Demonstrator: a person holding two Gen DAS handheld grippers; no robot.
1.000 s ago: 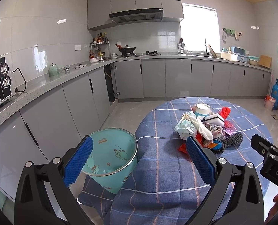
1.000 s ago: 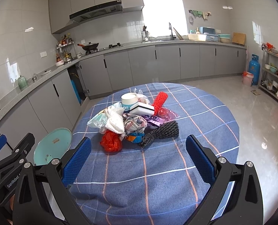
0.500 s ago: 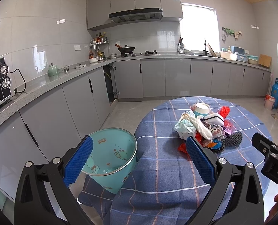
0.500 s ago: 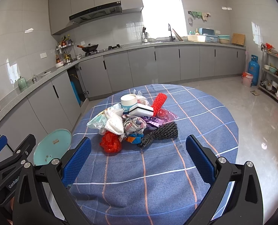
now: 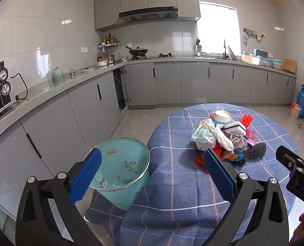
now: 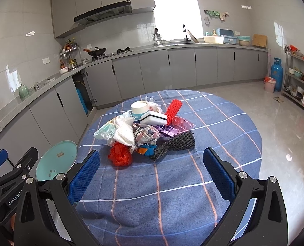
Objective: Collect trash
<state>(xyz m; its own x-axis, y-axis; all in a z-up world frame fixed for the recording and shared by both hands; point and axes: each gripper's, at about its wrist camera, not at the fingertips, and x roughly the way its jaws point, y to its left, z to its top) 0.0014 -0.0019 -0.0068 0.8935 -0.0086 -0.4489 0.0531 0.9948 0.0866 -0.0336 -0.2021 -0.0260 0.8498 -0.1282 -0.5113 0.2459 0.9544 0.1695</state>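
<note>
A heap of trash lies in the middle of a round table with a blue checked cloth: a red bag, a black net, a white sponge, a paper cup. The heap also shows in the left wrist view. A teal bin stands on the floor left of the table, also in the right wrist view. My left gripper is open and empty, above the bin and table edge. My right gripper is open and empty, short of the heap.
Grey kitchen cabinets and a counter run along the left and back walls. A blue gas bottle and a metal shelf rack stand at the right. Tiled floor lies right of the table.
Both grippers have barely moved; the views shifted only slightly. Nothing was taken hold of.
</note>
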